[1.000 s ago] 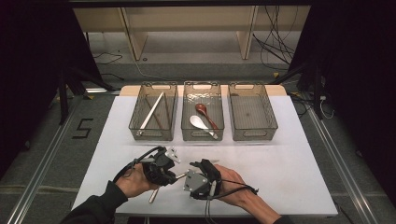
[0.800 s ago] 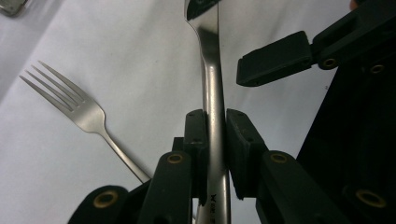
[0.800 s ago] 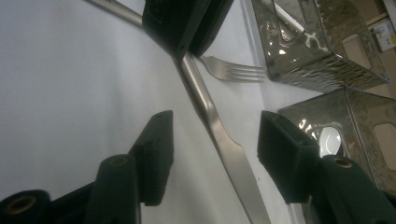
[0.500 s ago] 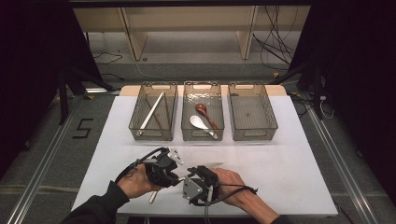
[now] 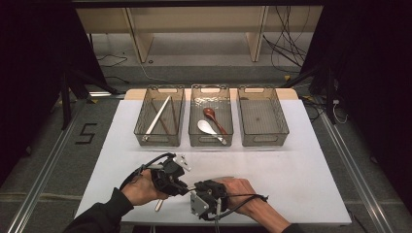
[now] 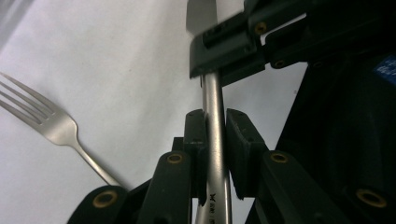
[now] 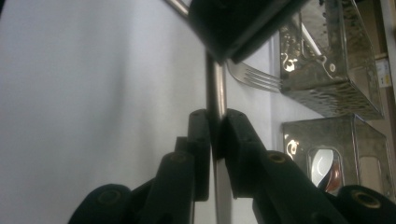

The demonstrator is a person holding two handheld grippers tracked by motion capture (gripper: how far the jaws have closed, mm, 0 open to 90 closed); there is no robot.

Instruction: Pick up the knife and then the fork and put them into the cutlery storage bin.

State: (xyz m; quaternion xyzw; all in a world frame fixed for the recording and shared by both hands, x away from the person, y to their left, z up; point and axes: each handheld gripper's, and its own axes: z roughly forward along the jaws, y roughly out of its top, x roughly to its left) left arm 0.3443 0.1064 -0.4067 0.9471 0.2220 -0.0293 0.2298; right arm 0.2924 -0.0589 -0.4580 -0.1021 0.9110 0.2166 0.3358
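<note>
Your right gripper (image 5: 197,190) has just been closing its jaws. In the right gripper view they now pinch the steel utensil (image 7: 215,79), with its pads (image 7: 201,140) tight against the metal.

Your left gripper (image 5: 182,187) is also clamped on the same utensil. In the left gripper view the shaft (image 6: 213,93) runs up between its jaws toward 12 o'clock, where the right gripper (image 6: 224,51) bites it higher up. The wide, flat end suggests a table knife, though I can't be sure.

So both tools hold the utensil at once, just above the white table (image 5: 301,165) at its 6 o'clock edge. This looks like a hand-over, and your left jaws probably need to let go next so the right hand can carry it.

A fork (image 6: 51,123) lies on the table at 9 o'clock of your left jaws, untouched.

The three bins sit at 12 o'clock, and the right-hand bin (image 5: 262,90) looks empty, so it is a likely destination.
</note>
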